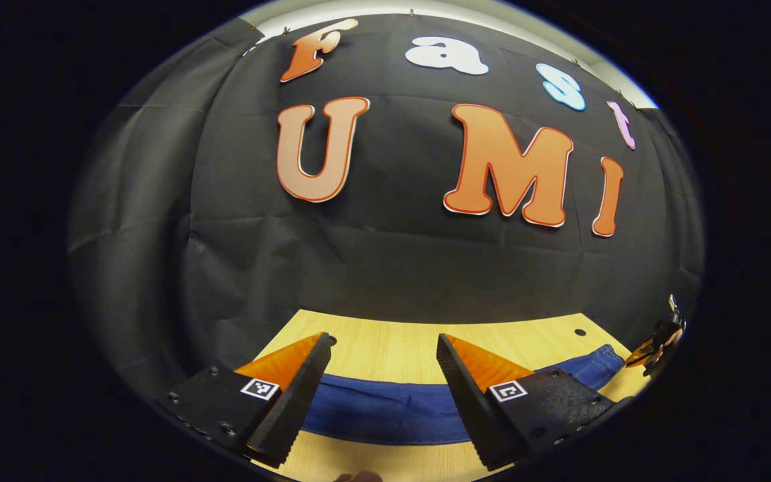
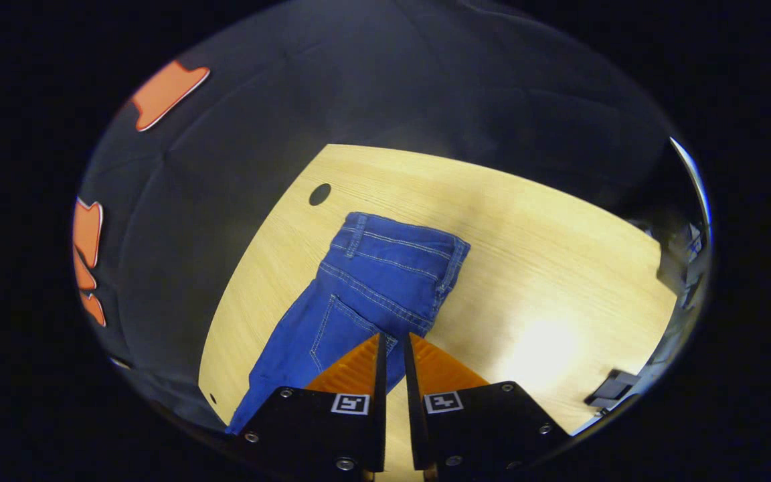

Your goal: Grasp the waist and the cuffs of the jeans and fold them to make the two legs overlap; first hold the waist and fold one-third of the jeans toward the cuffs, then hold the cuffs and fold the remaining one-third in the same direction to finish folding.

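Observation:
Blue jeans (image 2: 372, 281) lie flat on the wooden table (image 2: 546, 268), legs laid one over the other. The waist points to the table's far side in the right gripper view and the legs run off to the lower left. My right gripper (image 2: 392, 345) hovers over the seat area near the back pocket, its fingers almost together with nothing between them. In the left gripper view the jeans (image 1: 385, 408) are a blue band across the table (image 1: 385, 341). My left gripper (image 1: 382, 351) stands open wide above that band. The right gripper (image 1: 660, 341) is small at the far right.
The black cloth wall (image 1: 385, 254) rises close behind the table's far edge. A round hole (image 2: 319, 194) sits in the tabletop beyond the waist. Dark items (image 2: 613, 388) stand past the table's right side. Bare wood lies to the right of the jeans.

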Action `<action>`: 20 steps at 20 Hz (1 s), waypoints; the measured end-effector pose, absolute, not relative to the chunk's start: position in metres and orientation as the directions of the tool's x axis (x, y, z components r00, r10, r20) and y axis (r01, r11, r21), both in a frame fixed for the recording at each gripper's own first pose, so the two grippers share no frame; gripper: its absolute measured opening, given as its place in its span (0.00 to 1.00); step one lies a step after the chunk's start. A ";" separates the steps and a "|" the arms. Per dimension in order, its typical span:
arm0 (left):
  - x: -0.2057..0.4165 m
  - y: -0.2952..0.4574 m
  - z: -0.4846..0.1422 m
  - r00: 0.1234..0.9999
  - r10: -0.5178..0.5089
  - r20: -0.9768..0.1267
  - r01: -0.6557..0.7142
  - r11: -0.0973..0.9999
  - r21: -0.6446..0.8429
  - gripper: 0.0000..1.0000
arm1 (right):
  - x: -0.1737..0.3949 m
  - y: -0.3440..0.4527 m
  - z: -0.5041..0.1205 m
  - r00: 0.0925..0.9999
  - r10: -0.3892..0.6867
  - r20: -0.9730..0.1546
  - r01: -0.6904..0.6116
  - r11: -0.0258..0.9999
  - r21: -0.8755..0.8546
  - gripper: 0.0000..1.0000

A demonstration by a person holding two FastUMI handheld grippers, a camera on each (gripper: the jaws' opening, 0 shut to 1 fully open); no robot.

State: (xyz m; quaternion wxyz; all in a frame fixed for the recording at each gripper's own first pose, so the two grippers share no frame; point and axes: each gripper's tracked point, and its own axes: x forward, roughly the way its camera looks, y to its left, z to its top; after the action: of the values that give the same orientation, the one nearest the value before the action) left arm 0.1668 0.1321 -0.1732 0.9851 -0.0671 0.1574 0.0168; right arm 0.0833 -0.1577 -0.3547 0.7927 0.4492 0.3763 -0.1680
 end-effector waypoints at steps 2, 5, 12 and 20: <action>0.168 0.122 -0.173 0.949 0.000 -0.314 -0.039 0.992 -0.121 0.98 | 0.087 -0.153 -0.341 0.692 0.109 -0.714 0.591 0.482 0.647 0.16; 0.169 0.114 -0.174 0.949 -0.009 -0.316 -0.031 0.992 -0.121 0.98 | 0.092 -0.153 -0.338 0.697 0.115 -0.707 0.585 0.478 0.655 0.16; 0.166 0.105 -0.177 0.945 -0.009 -0.327 -0.035 0.991 -0.130 0.98 | 0.095 -0.155 -0.335 0.726 0.117 -0.677 0.518 0.555 0.651 0.04; 0.165 0.096 -0.181 0.941 -0.023 -0.338 -0.020 0.992 -0.123 0.98 | 0.095 -0.182 -0.334 0.780 0.033 -0.625 0.528 0.503 0.685 0.85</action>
State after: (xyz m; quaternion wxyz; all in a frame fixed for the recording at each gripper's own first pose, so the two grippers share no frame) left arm 0.1645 0.0963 -0.1813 0.9831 -0.0623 0.1719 -0.0008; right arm 0.0955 -0.1818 -0.3338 0.8151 0.4748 0.2952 -0.1517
